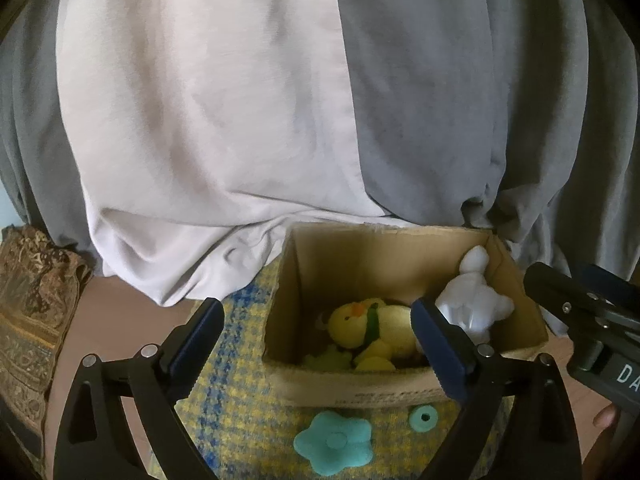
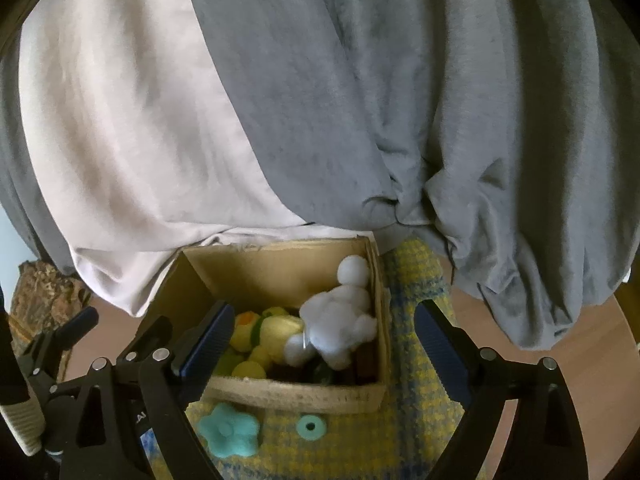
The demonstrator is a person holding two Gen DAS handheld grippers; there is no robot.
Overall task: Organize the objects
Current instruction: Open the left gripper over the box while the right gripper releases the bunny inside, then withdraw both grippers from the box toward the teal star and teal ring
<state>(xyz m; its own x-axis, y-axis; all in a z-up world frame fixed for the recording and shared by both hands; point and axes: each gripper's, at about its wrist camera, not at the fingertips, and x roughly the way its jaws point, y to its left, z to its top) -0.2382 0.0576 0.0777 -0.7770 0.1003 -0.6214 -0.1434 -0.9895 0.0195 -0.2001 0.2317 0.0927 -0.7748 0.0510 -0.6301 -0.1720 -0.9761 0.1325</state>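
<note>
An open cardboard box (image 1: pixel 360 388) (image 2: pixel 280 396) stands on a yellow-and-blue checked mat (image 1: pixel 240 392) (image 2: pixel 416 364). Inside lie a yellow plush duck (image 1: pixel 372 326) (image 2: pixel 276 330) and a white plush toy (image 1: pixel 472 300) (image 2: pixel 340 312) leaning in the right corner. A teal flower-shaped piece (image 1: pixel 334 442) (image 2: pixel 228 434) and a small teal ring (image 1: pixel 423 417) (image 2: pixel 311 426) lie on the mat in front of the box. My left gripper (image 1: pixel 320 340) is open and empty above the box's front. My right gripper (image 2: pixel 324 344) is open and empty, also over the box; it shows at the right in the left wrist view (image 1: pixel 580 304).
Grey and white bedding (image 1: pixel 280 100) (image 2: pixel 320 100) hangs down right behind the box. A brown patterned cushion or fabric (image 1: pixel 28 304) (image 2: pixel 40 296) sits at the left on the wooden floor (image 1: pixel 112 312) (image 2: pixel 580 352).
</note>
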